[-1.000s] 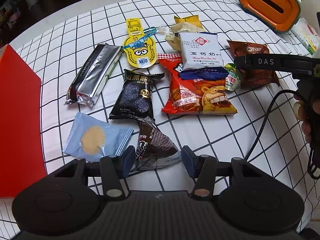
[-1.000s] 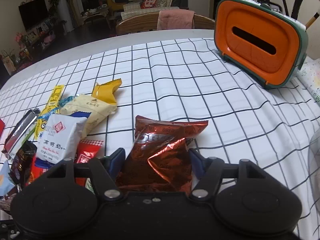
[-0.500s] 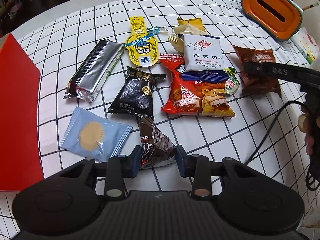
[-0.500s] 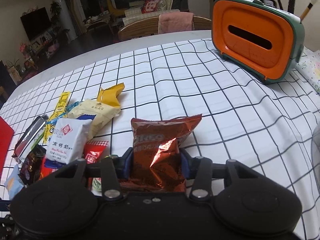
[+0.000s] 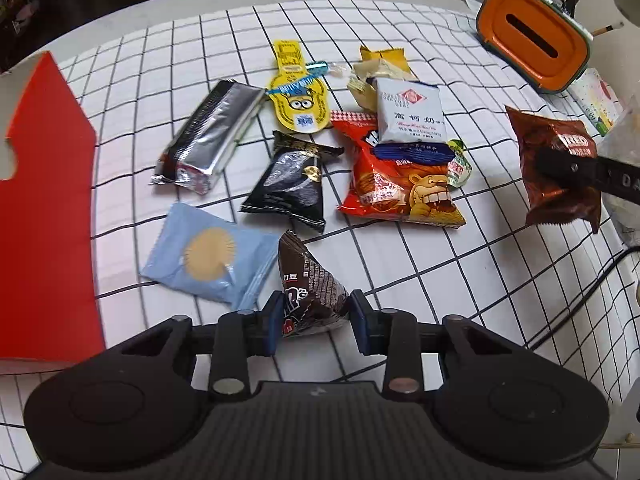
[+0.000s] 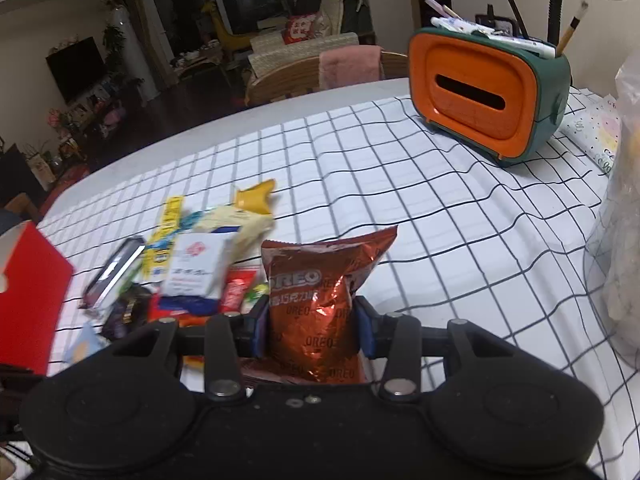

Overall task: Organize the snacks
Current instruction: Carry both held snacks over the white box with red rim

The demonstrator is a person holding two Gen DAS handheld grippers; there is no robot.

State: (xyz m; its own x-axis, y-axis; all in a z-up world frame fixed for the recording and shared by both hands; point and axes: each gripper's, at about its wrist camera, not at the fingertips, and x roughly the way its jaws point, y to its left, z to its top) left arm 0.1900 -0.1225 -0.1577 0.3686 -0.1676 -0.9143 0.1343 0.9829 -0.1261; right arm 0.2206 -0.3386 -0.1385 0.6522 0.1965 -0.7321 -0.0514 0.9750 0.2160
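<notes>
Snack packs lie scattered on a checked tablecloth. My left gripper is shut on a brown chocolate pouch, pads pressed on its lower sides, beside a light blue packet. My right gripper has its jaws still closing on a shiny brown Oreo bag, which both pads squeeze. In the left wrist view that Oreo bag hangs above the cloth at the right. A red box lies at the left.
The pile holds a black packet, a silver bar, a yellow Minion pack, a red lion bag and a white packet. An orange tissue box stands far right. A clear plastic bag hangs at the right edge.
Both grippers have closed, the left on the chocolate pouch and the right on the Oreo bag. The right one has lifted the Oreo bag up off the cloth.
</notes>
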